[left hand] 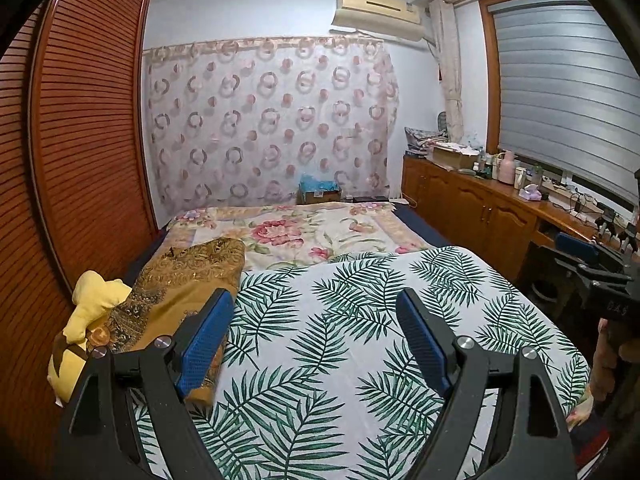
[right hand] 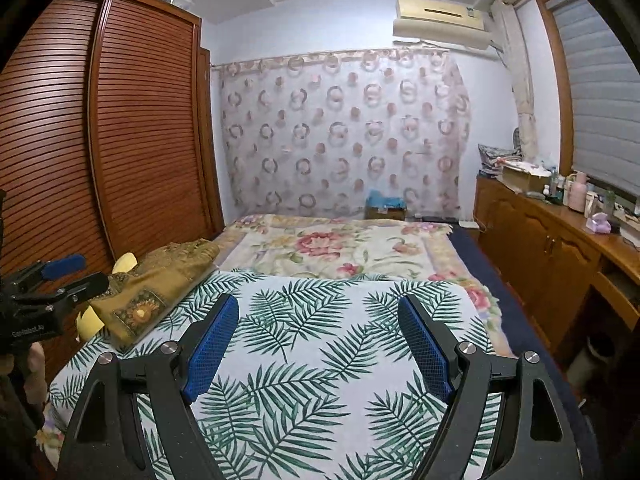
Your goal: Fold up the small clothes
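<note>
yellow cloth (left hand: 94, 300): it lies at the far left edge of the bed, crumpled and not folded, partly under the brown cloth; I judge it still waits for its turn.
brown cloth (left hand: 184, 280): it lies just beside the yellow one, on the left edge of the leaf-print sheet (left hand: 360, 320); it looks already folded into a long flat packet.
long axis of brown cloth: it runs from the near left side away toward the far wall, a little slanted to the right.
left gripper (left hand: 316, 334): its jaws stand wide apart, nothing is between them; it hangs over the sheet, near the brown cloth.
right gripper (right hand: 318, 340): jaws wide apart too, empty, over the bare sheet.
progress: one piece seems done, and at least the yellow one is left.
</note>
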The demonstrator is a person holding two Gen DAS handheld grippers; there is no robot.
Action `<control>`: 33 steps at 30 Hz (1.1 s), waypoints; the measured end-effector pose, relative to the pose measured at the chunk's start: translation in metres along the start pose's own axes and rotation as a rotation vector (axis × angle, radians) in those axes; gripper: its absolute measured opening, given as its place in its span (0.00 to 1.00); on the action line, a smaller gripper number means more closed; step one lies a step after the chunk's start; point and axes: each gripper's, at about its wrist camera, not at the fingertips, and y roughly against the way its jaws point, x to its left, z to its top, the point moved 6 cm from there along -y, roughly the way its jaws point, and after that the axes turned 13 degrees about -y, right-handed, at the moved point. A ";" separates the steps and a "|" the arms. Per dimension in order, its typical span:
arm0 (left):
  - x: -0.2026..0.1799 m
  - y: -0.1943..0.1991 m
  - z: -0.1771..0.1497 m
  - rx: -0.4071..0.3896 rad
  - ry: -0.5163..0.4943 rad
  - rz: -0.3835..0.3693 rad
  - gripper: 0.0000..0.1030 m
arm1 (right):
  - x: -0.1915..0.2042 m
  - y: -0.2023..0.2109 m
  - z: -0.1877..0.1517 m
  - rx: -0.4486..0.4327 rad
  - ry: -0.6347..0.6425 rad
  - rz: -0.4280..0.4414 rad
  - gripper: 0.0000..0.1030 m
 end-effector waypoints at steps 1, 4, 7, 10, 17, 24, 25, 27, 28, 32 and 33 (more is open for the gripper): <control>0.000 0.000 0.000 0.001 0.002 -0.001 0.82 | 0.000 0.000 0.000 0.002 -0.001 -0.002 0.81; 0.000 -0.001 -0.001 0.002 0.002 -0.001 0.81 | -0.002 0.002 0.002 0.003 -0.002 -0.007 0.81; 0.000 0.000 -0.001 0.002 0.004 -0.001 0.81 | -0.002 0.002 0.003 0.004 -0.005 -0.006 0.81; 0.000 0.000 -0.001 0.001 0.003 -0.001 0.81 | -0.002 0.000 0.006 0.006 -0.005 -0.007 0.81; 0.000 0.000 -0.001 0.002 0.003 0.000 0.82 | -0.007 -0.001 0.006 0.012 -0.008 0.001 0.81; 0.001 -0.001 -0.001 0.001 0.004 0.001 0.82 | -0.013 0.001 0.007 0.011 -0.006 0.003 0.81; 0.001 -0.001 -0.001 0.000 0.003 0.002 0.82 | -0.013 0.001 0.007 0.011 -0.005 0.004 0.81; 0.001 -0.001 -0.001 0.000 0.003 0.002 0.82 | -0.014 0.001 0.008 0.011 -0.006 0.003 0.81; 0.001 -0.001 -0.002 0.001 0.003 0.001 0.82 | -0.014 0.001 0.007 0.012 -0.005 0.004 0.81; 0.001 -0.001 -0.002 0.001 0.003 0.001 0.82 | -0.017 0.002 0.010 0.013 -0.004 0.004 0.81; 0.001 -0.001 -0.002 0.001 0.003 0.001 0.82 | -0.018 0.003 0.011 0.013 -0.004 0.004 0.81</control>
